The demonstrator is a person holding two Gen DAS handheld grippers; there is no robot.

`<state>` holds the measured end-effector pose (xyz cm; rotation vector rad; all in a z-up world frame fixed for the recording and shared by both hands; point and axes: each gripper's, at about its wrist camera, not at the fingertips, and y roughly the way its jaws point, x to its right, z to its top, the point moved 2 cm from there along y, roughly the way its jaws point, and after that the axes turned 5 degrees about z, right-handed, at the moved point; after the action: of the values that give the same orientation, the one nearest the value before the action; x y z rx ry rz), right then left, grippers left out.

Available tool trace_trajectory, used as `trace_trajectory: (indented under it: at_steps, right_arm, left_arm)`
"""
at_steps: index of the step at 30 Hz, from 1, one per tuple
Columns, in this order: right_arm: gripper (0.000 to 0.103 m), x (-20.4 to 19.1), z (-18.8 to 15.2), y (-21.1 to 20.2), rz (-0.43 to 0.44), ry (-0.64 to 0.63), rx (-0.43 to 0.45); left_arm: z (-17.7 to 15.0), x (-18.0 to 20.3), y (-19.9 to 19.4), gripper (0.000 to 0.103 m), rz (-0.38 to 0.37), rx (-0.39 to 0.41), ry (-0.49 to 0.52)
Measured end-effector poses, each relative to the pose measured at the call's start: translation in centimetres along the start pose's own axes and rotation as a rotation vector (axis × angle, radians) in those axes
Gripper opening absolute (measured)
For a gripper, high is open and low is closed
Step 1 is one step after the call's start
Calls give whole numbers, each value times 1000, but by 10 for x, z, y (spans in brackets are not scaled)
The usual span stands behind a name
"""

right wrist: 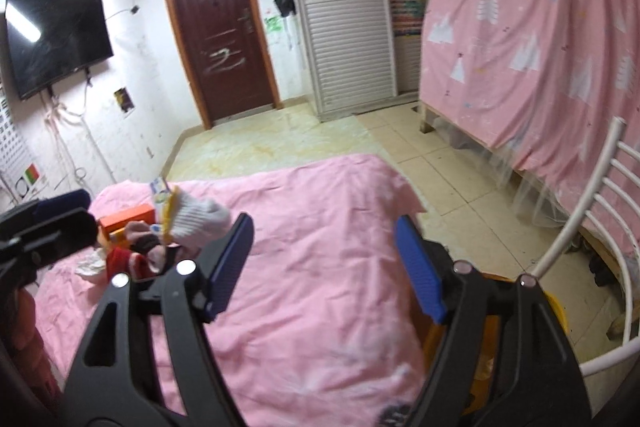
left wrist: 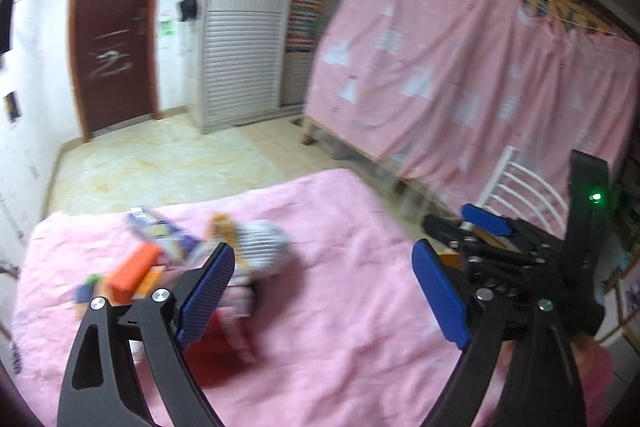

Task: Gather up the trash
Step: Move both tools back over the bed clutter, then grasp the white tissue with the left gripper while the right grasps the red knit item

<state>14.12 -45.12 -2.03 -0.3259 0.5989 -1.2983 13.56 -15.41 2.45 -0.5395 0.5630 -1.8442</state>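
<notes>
A pile of items lies on the pink-covered table [left wrist: 340, 307]: an orange box [left wrist: 132, 271], a purple-white packet [left wrist: 160, 235], a white knitted glove [left wrist: 260, 247] and a red cloth [left wrist: 224, 343]. My left gripper [left wrist: 324, 291] is open and empty, its left finger over the pile's right side. In the right wrist view the pile shows at the left: orange box [right wrist: 128, 217], white glove [right wrist: 196, 217], red cloth [right wrist: 124, 261], crumpled white paper [right wrist: 90, 265]. My right gripper [right wrist: 324, 267] is open and empty above the table [right wrist: 320, 327], right of the pile. The left gripper [right wrist: 44, 231] shows at its left edge.
A white slatted chair [right wrist: 592, 219] stands right of the table, with a yellow bin [right wrist: 556, 311] below it. A pink-curtained bunk frame [right wrist: 540, 47] is at the right. A brown door [right wrist: 224, 39], a white louvred cabinet [right wrist: 344, 43] and a wall television [right wrist: 56, 39] are beyond the tiled floor.
</notes>
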Motion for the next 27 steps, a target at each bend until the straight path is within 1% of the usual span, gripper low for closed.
trace_trajectory:
  at_steps: [6, 10, 11, 16, 18, 23, 25, 26, 27]
  right_arm:
    - [71, -40, 8, 26, 48, -52, -34]
    - [71, -60, 12, 45, 89, -66, -60]
    - [71, -66, 14, 51, 101, -68, -69]
    - [71, -90, 15, 71, 136, -73, -105]
    - [71, -101, 12, 72, 149, -84, -109]
    - [71, -121, -3, 70, 184, -121, -143]
    - [74, -126, -10, 68, 201, -124, -164]
    - [80, -130, -15, 68, 216, -127, -179]
    - [82, -133, -21, 68, 231, -130, -195]
  left_arm:
    - [-1, -74, -17, 81, 111, 18, -90]
    - [-5, -111, -28, 81, 162, 23, -136]
    - [-6, -115, -29, 81, 168, 21, -140]
    - [-20, -148, -34, 81, 183, -6, -189]
    - [-28, -158, -32, 81, 190, -23, -200]
    - [-51, -168, -16, 81, 178, -83, -210]
    - [-61, -171, -7, 81, 165, -117, -220]
    - [-64, -171, -2, 81, 160, -133, -226]
    - [-69, -174, 5, 81, 145, -163, -241]
